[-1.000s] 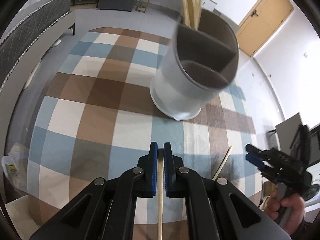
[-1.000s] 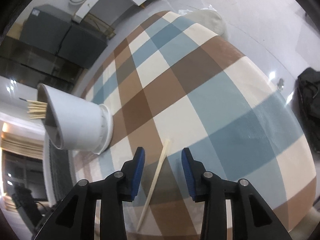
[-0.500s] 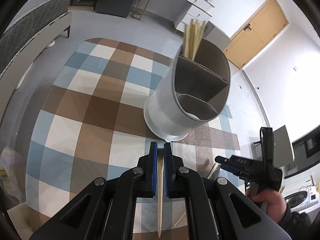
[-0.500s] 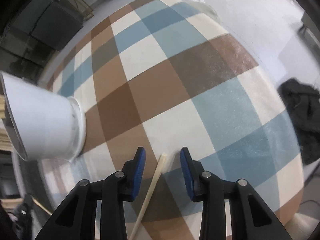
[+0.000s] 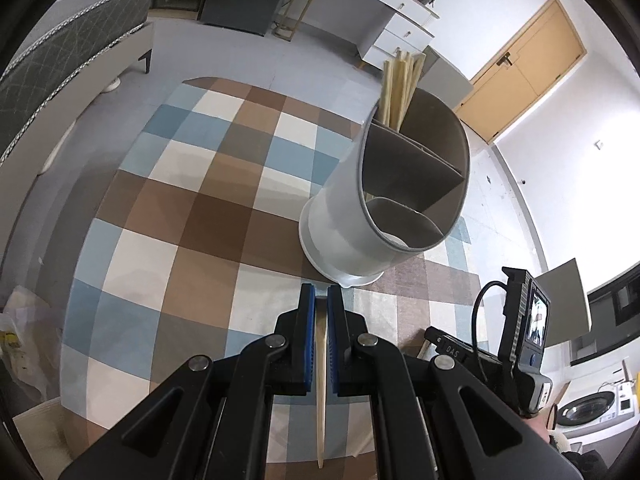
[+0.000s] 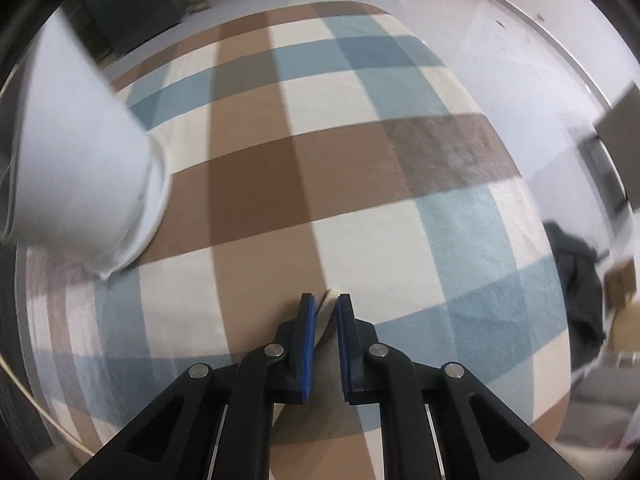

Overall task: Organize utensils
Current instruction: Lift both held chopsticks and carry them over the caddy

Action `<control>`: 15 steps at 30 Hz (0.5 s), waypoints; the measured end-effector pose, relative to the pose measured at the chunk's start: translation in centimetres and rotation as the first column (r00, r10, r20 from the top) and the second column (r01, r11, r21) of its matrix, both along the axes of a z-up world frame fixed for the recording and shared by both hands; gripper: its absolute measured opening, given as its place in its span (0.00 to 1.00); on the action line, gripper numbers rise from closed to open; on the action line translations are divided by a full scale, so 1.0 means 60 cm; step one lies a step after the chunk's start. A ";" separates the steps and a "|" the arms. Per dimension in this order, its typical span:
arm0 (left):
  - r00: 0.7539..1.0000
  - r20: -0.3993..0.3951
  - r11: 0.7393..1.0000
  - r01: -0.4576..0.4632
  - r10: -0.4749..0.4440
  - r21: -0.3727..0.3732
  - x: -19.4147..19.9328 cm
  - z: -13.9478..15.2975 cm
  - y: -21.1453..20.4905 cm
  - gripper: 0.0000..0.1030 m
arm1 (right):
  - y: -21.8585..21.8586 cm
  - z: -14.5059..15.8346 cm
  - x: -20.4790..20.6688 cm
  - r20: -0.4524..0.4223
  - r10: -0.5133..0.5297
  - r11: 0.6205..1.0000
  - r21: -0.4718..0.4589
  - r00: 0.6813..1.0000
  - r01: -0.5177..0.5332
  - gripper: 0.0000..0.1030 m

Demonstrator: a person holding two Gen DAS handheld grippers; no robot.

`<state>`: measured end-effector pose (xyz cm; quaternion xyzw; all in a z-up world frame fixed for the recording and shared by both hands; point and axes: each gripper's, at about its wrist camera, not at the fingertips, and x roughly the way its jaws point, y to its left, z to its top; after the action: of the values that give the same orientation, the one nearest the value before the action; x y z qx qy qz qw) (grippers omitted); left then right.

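A white utensil holder (image 5: 352, 216) with a grey three-part inside stands on the checked tablecloth (image 5: 200, 220). Several chopsticks (image 5: 400, 84) stick out of its far compartment. My left gripper (image 5: 321, 304) is shut on one pale chopstick (image 5: 320, 380), just short of the holder's base. In the right wrist view my right gripper (image 6: 323, 312) points steeply down at the cloth (image 6: 360, 160). Its jaws are closing and the blue pads press on a second chopstick (image 6: 329, 298). The holder (image 6: 80, 160) is a blur to the left. The right gripper's handle and screen (image 5: 532, 328) show at the lower right.
A grey sofa (image 5: 60, 72) runs along the left. A white dresser (image 5: 380, 8) and an orange door (image 5: 528, 60) stand at the back. A plastic bag (image 5: 16, 340) lies by the table's left edge, and dark cloth (image 6: 580, 280) lies on the floor to the right.
My right gripper has turned, moved along the chopstick on the cloth and closed its jaws on it. My left gripper, still holding its chopstick, has risen a little.
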<state>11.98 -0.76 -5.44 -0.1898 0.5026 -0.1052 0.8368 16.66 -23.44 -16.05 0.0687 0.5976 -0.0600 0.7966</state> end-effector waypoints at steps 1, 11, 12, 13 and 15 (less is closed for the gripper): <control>1.000 0.010 1.000 0.006 -0.006 0.008 -0.002 0.002 -0.004 0.01 | -0.004 0.001 -0.006 0.008 -0.001 1.000 0.020 1.000 0.001 0.05; 0.995 0.076 0.996 0.064 -0.068 0.054 -0.041 0.021 -0.030 0.01 | -0.090 0.045 -0.099 0.145 -0.069 0.968 0.251 0.987 0.031 0.00; 0.994 0.082 0.996 0.068 -0.072 0.057 -0.044 0.023 -0.033 0.01 | -0.094 0.050 -0.107 0.148 -0.076 0.964 0.263 0.986 0.035 0.00; 0.993 0.089 0.995 0.070 -0.076 0.065 -0.050 0.026 -0.036 0.01 | -0.095 0.052 -0.107 0.146 -0.080 0.961 0.275 0.986 0.038 0.00; 0.994 0.084 0.995 0.068 -0.074 0.071 -0.056 0.028 -0.041 0.01 | -0.099 0.049 -0.099 0.120 -0.087 0.950 0.310 0.989 0.046 0.04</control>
<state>8.62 -3.20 -3.76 -0.1382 0.4757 -0.1258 0.8595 10.75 -29.36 -13.11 0.2154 0.5429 0.0114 0.8116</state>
